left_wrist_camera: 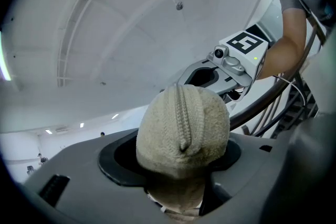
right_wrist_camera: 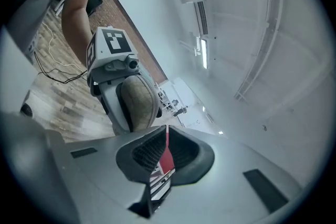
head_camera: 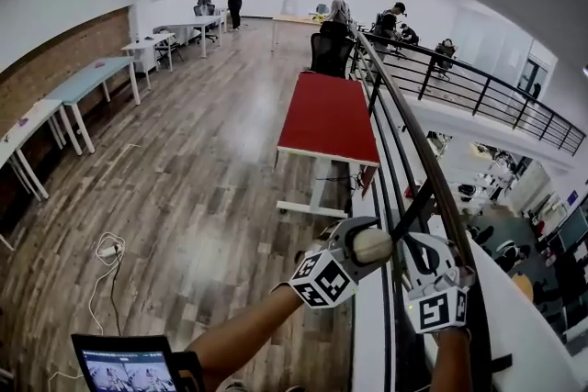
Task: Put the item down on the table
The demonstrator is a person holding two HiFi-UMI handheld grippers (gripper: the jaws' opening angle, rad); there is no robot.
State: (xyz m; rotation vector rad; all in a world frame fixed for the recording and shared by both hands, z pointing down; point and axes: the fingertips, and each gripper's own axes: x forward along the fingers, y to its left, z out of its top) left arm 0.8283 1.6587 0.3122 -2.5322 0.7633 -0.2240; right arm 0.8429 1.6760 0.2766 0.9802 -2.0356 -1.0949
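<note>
The left gripper [head_camera: 364, 249] has its jaws closed on a beige knitted ball [head_camera: 374, 244], which bulges out above the pads in the left gripper view [left_wrist_camera: 182, 131]; the ball is up in the air beside the black railing [head_camera: 413, 138], well apart from the red table [head_camera: 328, 117] ahead; the right gripper [head_camera: 428, 269] sits just beside the left one, its jaws [right_wrist_camera: 165, 157] drawn almost together with only a thin slit between them, holding nothing; below lies a wooden plank floor [head_camera: 193, 188] with a white cable [head_camera: 106, 252] on it, pale tables [head_camera: 92, 78] along the brick wall, and people [head_camera: 338, 7] at the far end; both forearms reach forward (both gripper views look up at a white ceiling).
</note>
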